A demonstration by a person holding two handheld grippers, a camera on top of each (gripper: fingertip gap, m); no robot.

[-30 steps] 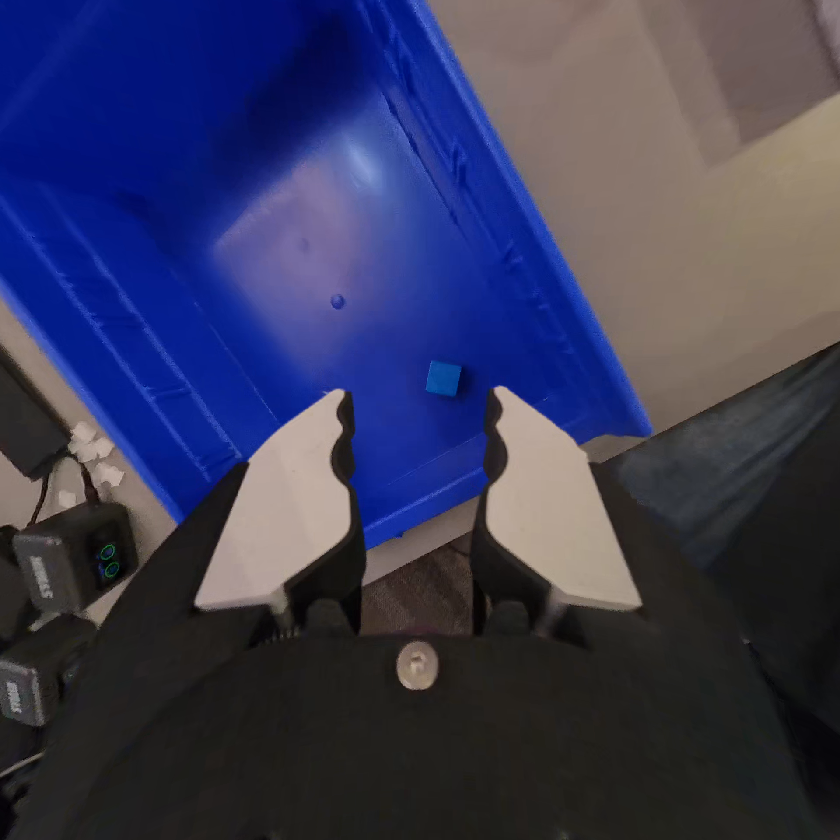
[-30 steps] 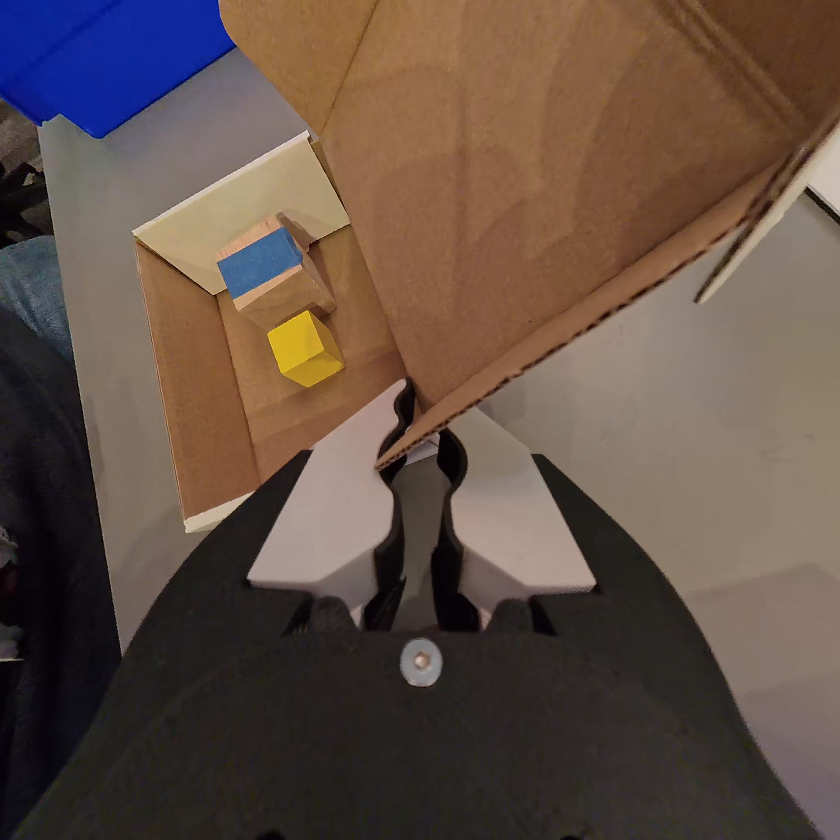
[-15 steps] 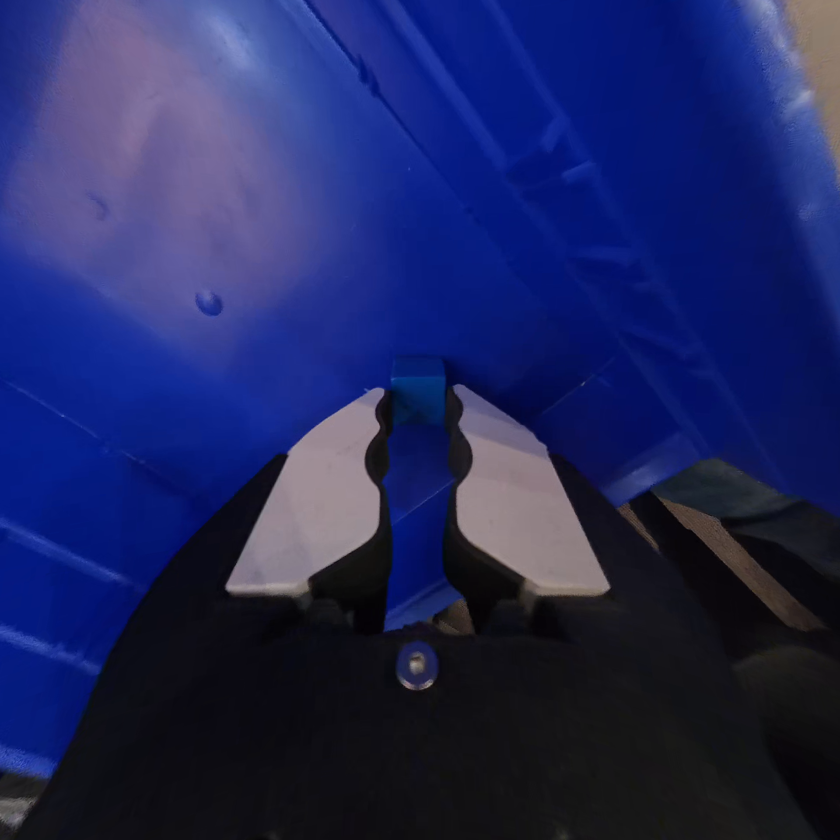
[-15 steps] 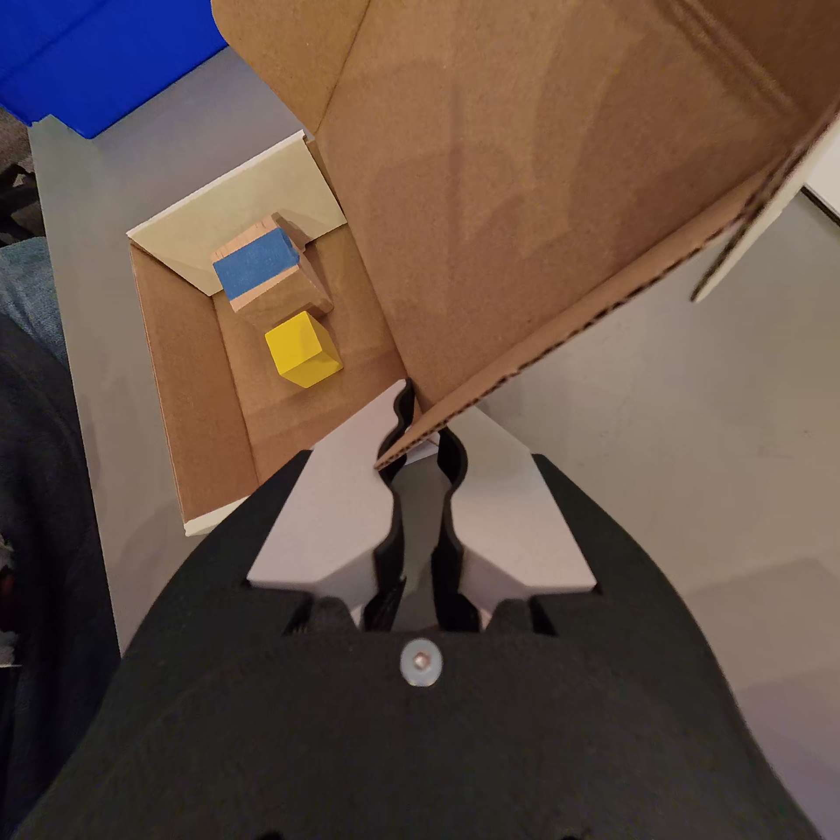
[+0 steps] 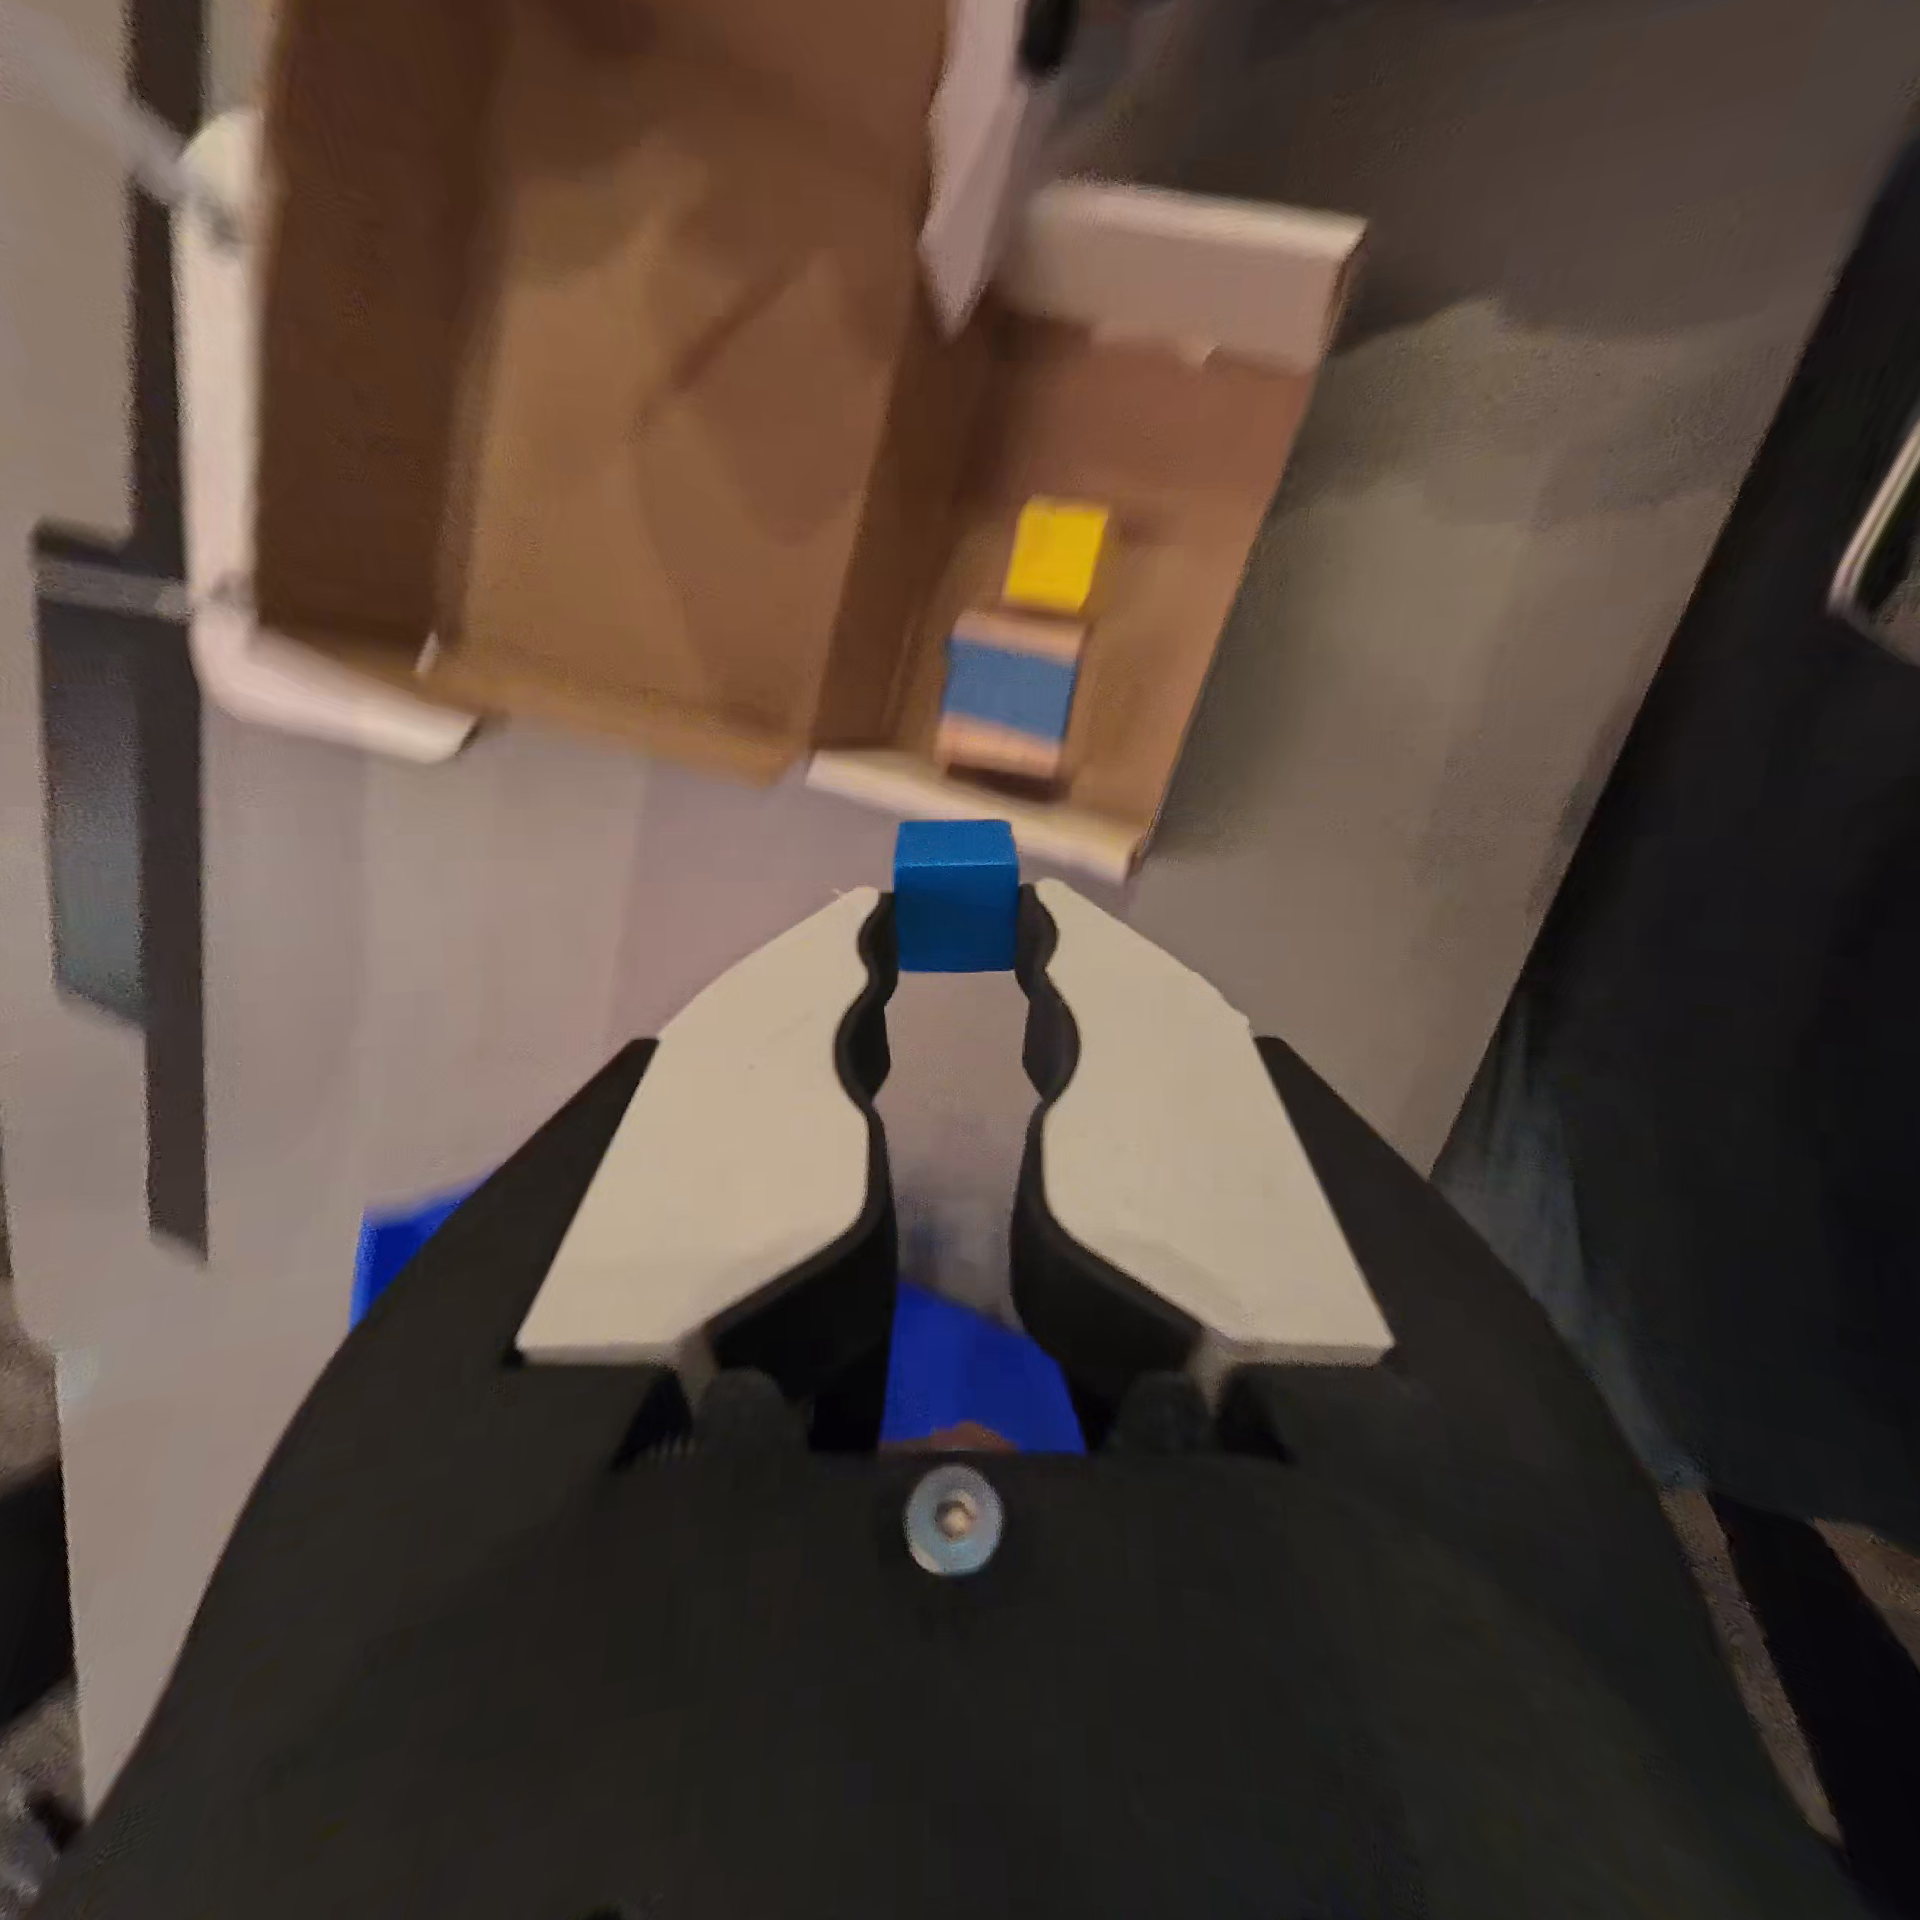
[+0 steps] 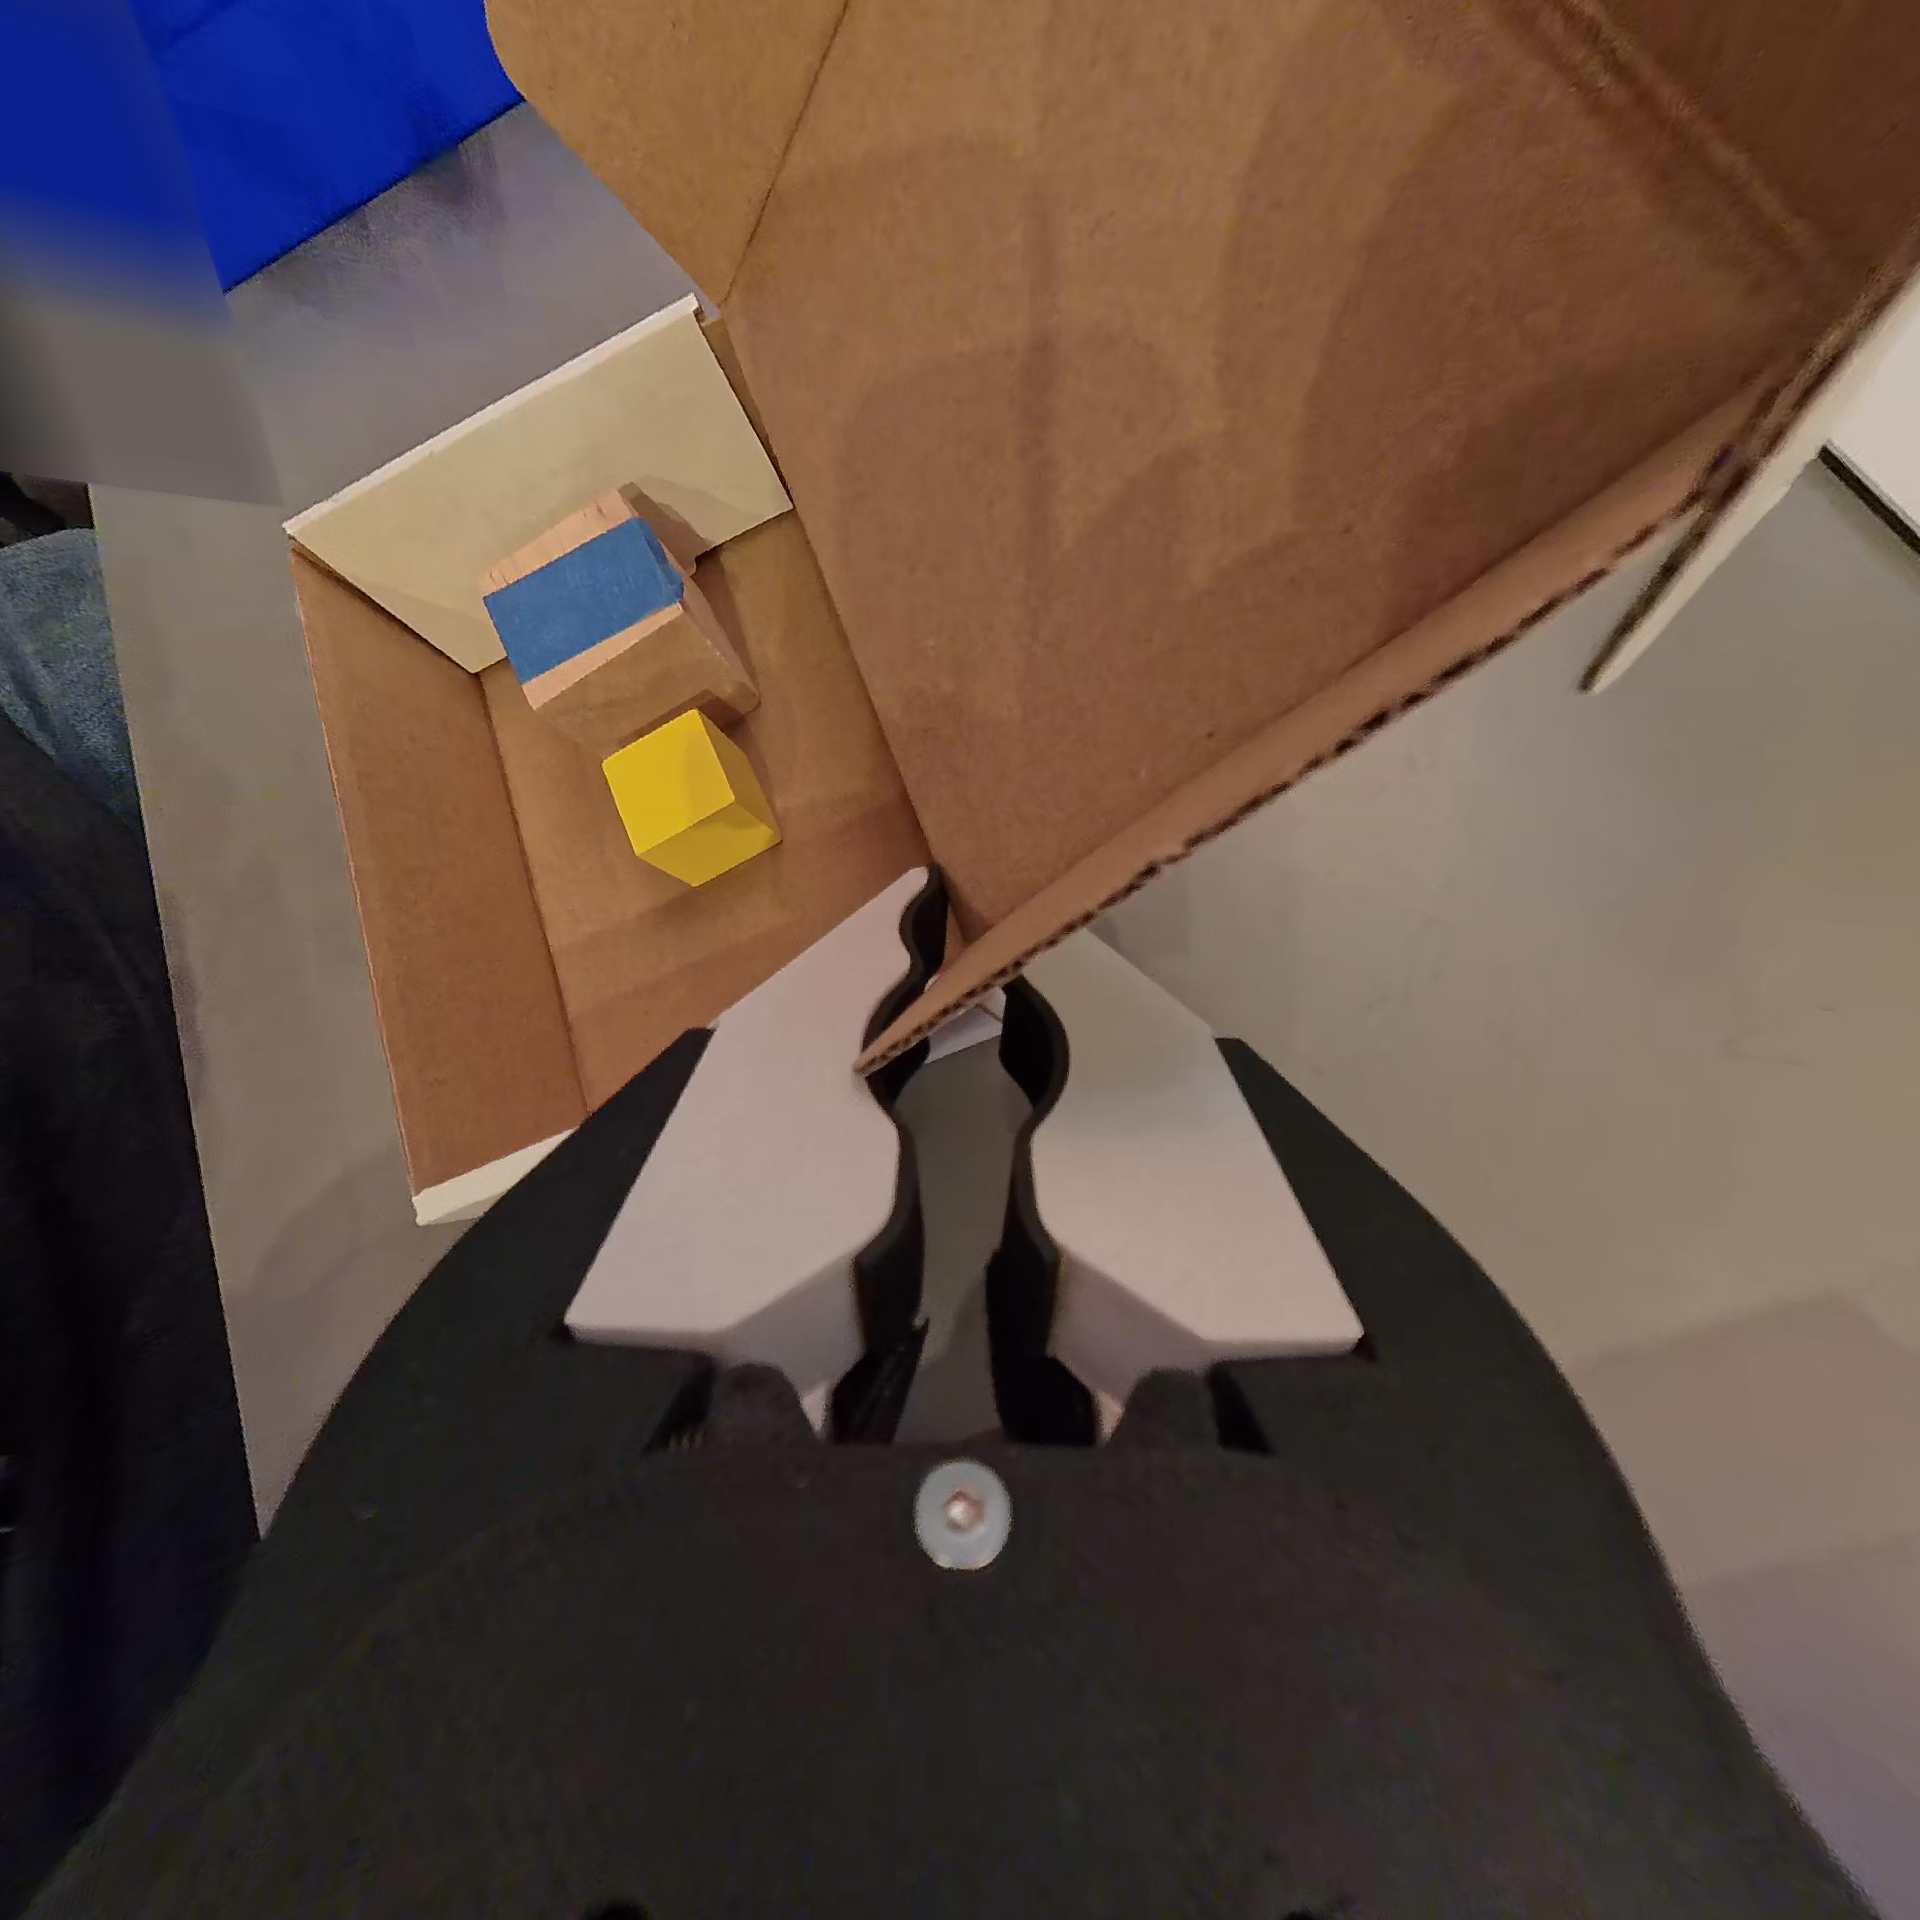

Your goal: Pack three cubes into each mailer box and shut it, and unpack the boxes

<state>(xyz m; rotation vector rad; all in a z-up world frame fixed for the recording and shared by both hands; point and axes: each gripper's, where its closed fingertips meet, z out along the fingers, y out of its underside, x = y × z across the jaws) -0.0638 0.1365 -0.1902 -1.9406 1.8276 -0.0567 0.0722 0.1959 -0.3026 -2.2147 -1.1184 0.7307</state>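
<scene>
Two cubes in open mailer box [image 6: 436, 935] on bench [image 6: 1507, 987], left gripper [image 5: 954, 930] jaws clamped on blue cube [image 5: 953, 894], right gripper [image 6: 971, 971] jaws pinching raised lid [image 6: 1195, 468].

A packing workstation: grey table [image 6: 1455, 987], blue bin [image 6: 260, 125], cardboard mailer box [image 6: 436, 935].

small cube [image 5: 953, 896]: solid blue, centre of the left wrist frame
yellow cube [image 6: 690, 796]: plain yellow, left of centre in the right wrist frame
wooden block [image 6: 613, 613]: tan wood with a blue band across its top face
mailer box [image 6: 436, 935]: brown inside, white outside and along its edges
lid [image 6: 1195, 416]: brown, dark dotted corrugation along its cut edge
left gripper [image 5: 953, 914]: pale grey fingers, black body
right gripper [image 6: 966, 966]: pale grey fingers, black body
bin [image 6: 260, 125]: bright blue, upper left
table [image 6: 1558, 987]: grey
</scene>
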